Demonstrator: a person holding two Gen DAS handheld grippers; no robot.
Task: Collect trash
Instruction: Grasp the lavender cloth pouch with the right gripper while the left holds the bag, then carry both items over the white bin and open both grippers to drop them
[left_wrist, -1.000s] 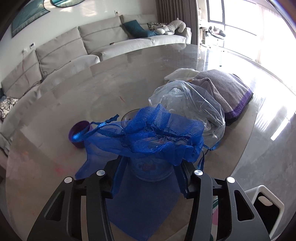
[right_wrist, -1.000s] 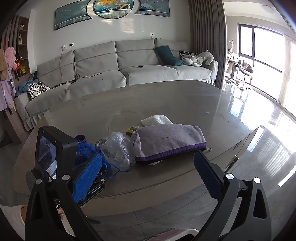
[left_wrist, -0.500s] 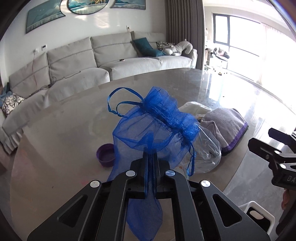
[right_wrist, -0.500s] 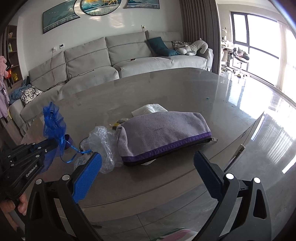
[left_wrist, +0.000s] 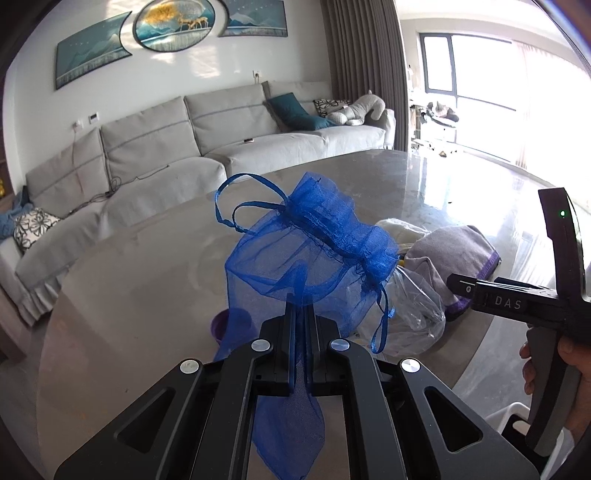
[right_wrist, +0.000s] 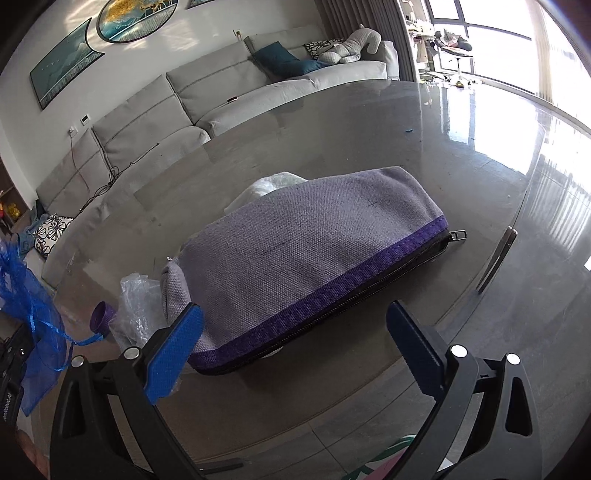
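My left gripper (left_wrist: 300, 310) is shut on a blue mesh drawstring bag (left_wrist: 306, 251) and holds it up above the table; the bag also shows at the left edge of the right wrist view (right_wrist: 33, 314). My right gripper (right_wrist: 291, 336) is open and empty, just in front of a grey and purple zip pouch (right_wrist: 306, 258) lying on the table. A crumpled clear plastic bag (left_wrist: 410, 314) lies left of the pouch, also in the right wrist view (right_wrist: 138, 306). A small purple cup (right_wrist: 100, 322) sits beside it.
The round glossy grey table (right_wrist: 461, 155) carries a white crumpled wrapper (right_wrist: 275, 184) behind the pouch. A grey sofa (left_wrist: 184, 147) runs behind the table. A white bin (left_wrist: 511, 424) stands on the floor at the lower right of the left wrist view.
My left gripper closed on the blue mesh bag and lifted it off the table. My right gripper moved forward, close to the grey pouch.
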